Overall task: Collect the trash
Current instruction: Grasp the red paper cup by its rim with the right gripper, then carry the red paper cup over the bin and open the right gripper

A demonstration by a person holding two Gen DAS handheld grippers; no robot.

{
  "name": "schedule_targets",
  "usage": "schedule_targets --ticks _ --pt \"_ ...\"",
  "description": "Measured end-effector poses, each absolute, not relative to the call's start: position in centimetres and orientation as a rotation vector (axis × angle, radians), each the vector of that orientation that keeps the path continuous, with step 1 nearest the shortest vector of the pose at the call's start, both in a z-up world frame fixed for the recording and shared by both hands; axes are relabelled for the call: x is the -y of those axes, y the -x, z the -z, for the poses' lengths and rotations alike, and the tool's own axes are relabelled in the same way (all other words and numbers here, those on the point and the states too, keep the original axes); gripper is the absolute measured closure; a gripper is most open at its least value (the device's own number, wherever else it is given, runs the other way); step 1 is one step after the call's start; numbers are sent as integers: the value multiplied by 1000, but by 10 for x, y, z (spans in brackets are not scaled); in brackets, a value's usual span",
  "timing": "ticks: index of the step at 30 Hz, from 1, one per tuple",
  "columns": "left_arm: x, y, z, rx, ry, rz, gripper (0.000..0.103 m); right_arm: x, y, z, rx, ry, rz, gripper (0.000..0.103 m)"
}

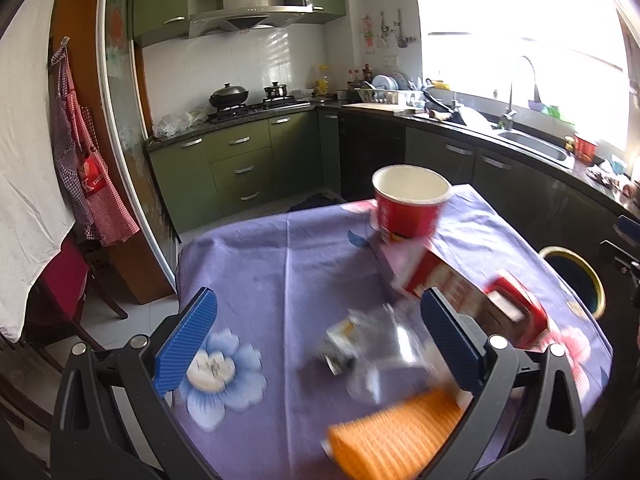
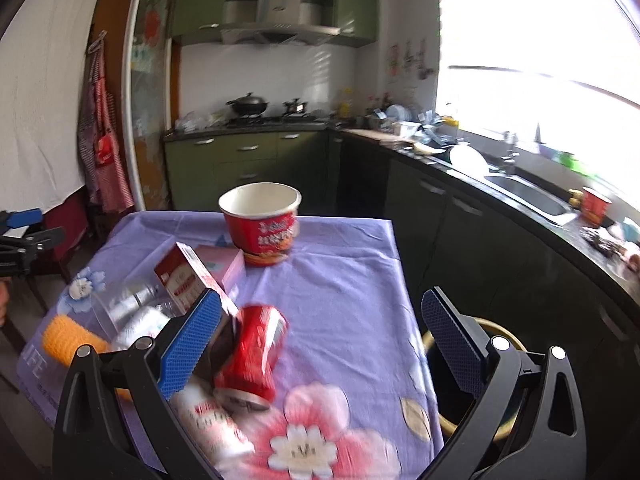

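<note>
Trash lies on a table under a purple flowered cloth [image 1: 280, 272] [image 2: 340, 280]. A red noodle cup [image 1: 410, 204] [image 2: 262, 222] stands upright at the far side. Nearer lie a red carton [image 1: 444, 280] [image 2: 188, 276], a red can [image 1: 516, 304] [image 2: 252, 356], a clear plastic bottle [image 1: 376, 352] [image 2: 132, 312] and an orange ribbed piece [image 1: 396, 432] [image 2: 68, 338]. My left gripper [image 1: 320, 332] hangs open above the bottle, holding nothing. My right gripper [image 2: 320, 340] is open too, with the can just inside its left finger.
A dark bin with a yellow rim [image 1: 576, 280] [image 2: 472, 376] stands on the floor by the table's right edge. Dark counters with a sink [image 2: 524, 196] run along the right; green cabinets and a stove [image 1: 256, 110] are behind. A chair [image 1: 64, 288] stands to the left.
</note>
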State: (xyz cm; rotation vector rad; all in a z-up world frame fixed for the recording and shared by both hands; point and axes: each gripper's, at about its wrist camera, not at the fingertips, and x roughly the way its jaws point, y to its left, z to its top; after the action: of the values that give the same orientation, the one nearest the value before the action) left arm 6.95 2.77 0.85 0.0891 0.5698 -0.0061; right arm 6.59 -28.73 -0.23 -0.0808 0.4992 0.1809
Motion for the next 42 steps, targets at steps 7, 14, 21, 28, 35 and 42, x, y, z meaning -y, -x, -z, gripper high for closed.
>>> schedule_targets --ticks 7,14,21,28,35,42 --pt "-61 -155 9 -590 -31 -37 6 263 -196 -30 -668 44 -317 4" --pt "-70 -192 45 -655 -5 -39 6 232 -365 -6 -1020 -31 -316 18" --pt "-73 -198 57 -685 11 -7 6 213 -435 48 -1255 -22 -239 45" --pt "-70 -197 57 -689 16 16 6 205 -458 85 -1355 13 -182 97" --pt "-69 -197 55 -676 20 19 6 225 -444 64 -1298 -33 -201 98" --pt "-63 -190 51 -658 16 39 6 323 -375 -10 -1197 -120 -118 98"
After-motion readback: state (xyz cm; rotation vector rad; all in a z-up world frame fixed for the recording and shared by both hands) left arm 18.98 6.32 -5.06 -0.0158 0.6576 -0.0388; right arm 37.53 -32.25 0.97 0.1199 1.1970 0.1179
